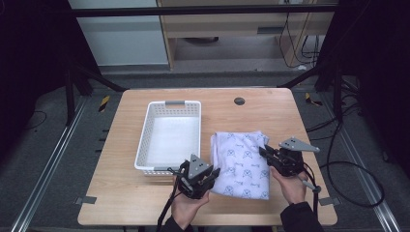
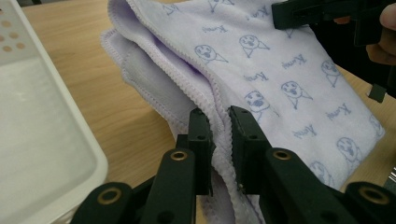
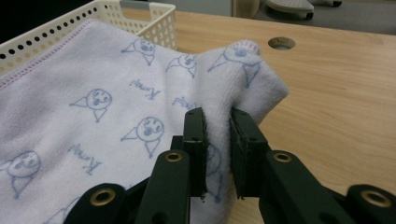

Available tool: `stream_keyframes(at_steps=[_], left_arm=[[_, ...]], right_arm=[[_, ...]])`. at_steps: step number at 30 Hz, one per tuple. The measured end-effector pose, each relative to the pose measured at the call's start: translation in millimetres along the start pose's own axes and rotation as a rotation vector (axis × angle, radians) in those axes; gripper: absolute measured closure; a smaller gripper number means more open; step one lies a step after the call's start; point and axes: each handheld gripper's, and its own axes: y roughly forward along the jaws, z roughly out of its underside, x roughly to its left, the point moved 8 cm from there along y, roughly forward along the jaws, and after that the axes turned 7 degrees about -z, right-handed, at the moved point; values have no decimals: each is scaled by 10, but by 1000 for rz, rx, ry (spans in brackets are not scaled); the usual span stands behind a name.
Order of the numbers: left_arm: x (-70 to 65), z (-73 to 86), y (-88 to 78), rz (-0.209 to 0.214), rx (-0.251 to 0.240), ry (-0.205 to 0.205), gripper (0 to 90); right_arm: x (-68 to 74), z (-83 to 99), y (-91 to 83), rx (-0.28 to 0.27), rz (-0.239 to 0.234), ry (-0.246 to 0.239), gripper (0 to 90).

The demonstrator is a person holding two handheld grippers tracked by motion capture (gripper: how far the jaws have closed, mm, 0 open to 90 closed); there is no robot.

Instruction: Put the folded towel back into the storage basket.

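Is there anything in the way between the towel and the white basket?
Nothing visible is. The towel lies right beside the basket, with just bare table between them. The basket looks empty. The left gripper and right gripper both pinch the towel's edges.

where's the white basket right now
In the high view the white basket sits empty on the table's left half, just left of the folded towel, with the left claw near its front right corner.
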Motion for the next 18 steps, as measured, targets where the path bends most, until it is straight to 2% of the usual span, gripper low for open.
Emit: stream_keyframes(at_steps=[8,15,18], left_arm=[[88,-159,-133,-23,-20,31,786],[181,-308,-250,-25,-52,18,787],[221,-346,-292,-34,-58,26,787]], right_arm=[[104,-218,-6,-28,7,-26,780],[176,-406,-27,-55,5,-46,780],[222,-502,-40,-72,6,-59,780]])
